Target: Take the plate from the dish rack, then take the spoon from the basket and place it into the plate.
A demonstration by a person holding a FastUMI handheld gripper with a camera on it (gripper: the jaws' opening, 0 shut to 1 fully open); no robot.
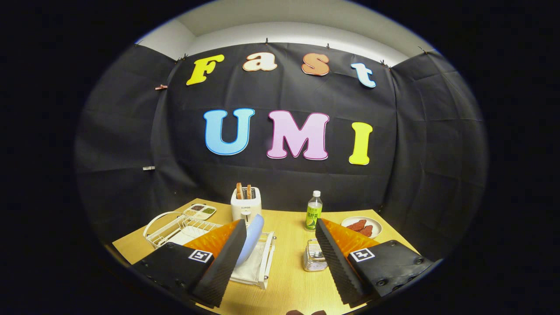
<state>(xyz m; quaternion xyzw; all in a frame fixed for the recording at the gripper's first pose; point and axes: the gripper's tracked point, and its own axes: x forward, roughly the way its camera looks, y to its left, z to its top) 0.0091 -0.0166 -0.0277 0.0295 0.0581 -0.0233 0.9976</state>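
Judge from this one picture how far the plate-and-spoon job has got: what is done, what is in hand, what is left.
Nothing looks done: the blue plate stands on edge in the white dish rack. In hand: the gripper is open, its left finger beside the plate, gripping nothing. Left: lift the plate out, then fetch the spoon from the small basket by the right finger; I cannot make out a spoon.

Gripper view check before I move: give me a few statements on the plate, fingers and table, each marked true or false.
1. The gripper is open, with nothing between its fingers. True.
2. The plate lies flat on the table. False: it stands on edge in the dish rack.
3. Bread slices stick up from the toaster. True.
4. The bottle has tipped over. False: it stands upright.
5. The small dish beyond the fingers is empty. False: it holds reddish-brown pieces.
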